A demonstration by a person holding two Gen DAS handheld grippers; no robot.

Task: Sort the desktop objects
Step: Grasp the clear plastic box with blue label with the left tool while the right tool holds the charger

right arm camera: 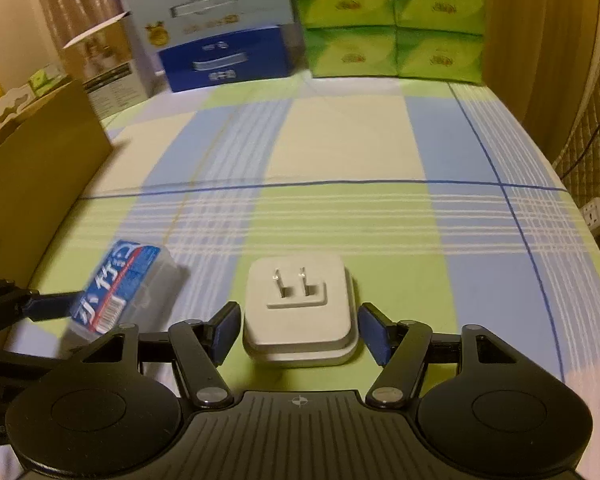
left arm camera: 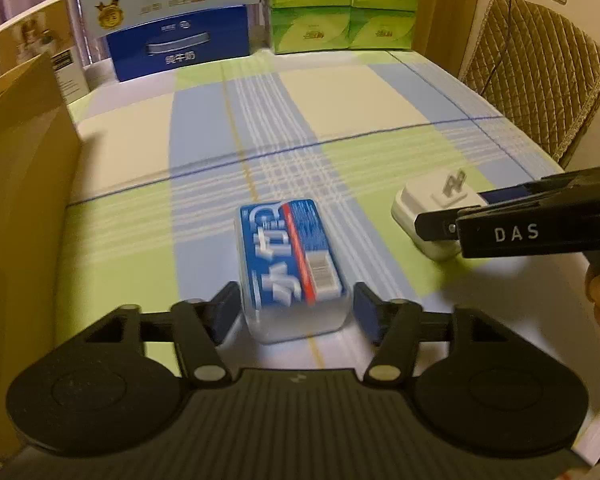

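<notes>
White letters "DAS" on the black right gripper (left arm camera: 436, 220), blurred Chinese characters on the blue-labelled box (left arm camera: 290, 256), unreadable

Both grippers, the left gripper (left arm camera: 296, 304) and the right gripper (right arm camera: 298, 328), are matte black plastic with blue-padded jaws, silver pivot screws, round side discs, ribbed centre; one side reads "DAS".
</notes>
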